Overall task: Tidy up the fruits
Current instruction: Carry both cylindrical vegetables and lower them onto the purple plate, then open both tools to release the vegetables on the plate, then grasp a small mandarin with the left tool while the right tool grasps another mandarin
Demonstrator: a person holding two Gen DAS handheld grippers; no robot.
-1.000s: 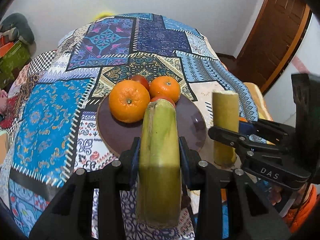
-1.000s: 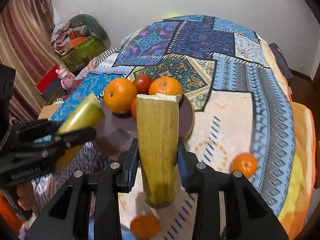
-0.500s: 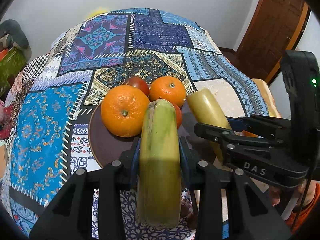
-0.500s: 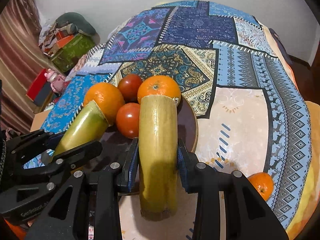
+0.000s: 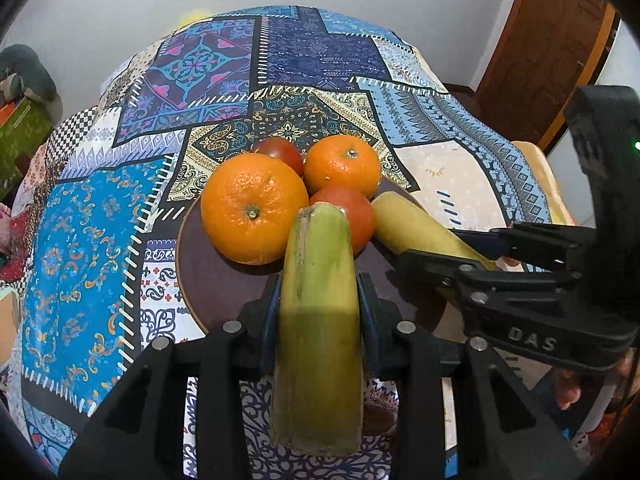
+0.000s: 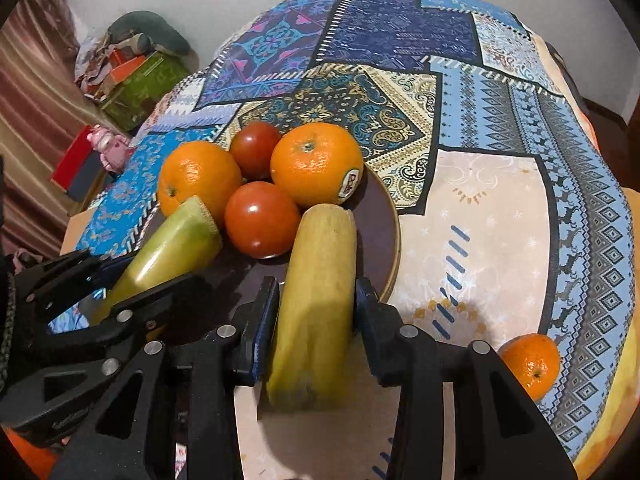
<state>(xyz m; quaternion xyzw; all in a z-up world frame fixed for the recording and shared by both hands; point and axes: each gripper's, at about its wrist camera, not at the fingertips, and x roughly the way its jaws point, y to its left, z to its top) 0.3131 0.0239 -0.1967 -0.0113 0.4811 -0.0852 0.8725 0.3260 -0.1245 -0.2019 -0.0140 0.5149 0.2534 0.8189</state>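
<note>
A dark round plate [image 5: 208, 276] [image 6: 382, 220] holds two oranges [image 5: 254, 208] [image 6: 316, 164] and two tomatoes [image 5: 352, 214] [image 6: 262, 218]. My left gripper [image 5: 318, 300] is shut on a greenish banana piece [image 5: 318, 320], its tip over the plate's near edge against a tomato; it also shows in the right wrist view [image 6: 172, 248]. My right gripper [image 6: 316, 312] is shut on a yellow banana piece [image 6: 316, 300], its tip over the plate beside a tomato; it also shows in the left wrist view [image 5: 416, 230].
A patchwork tablecloth [image 5: 280, 64] covers the round table. A small loose orange [image 6: 530, 364] lies on the cloth to the right of the plate. Boxes and clutter [image 6: 132, 76] stand beyond the table's left edge. A wooden door [image 5: 552, 40] is at the far right.
Both grippers have moved forward and down toward the plate. The yellow banana piece has tipped from upright to leaning over the plate's right side.
</note>
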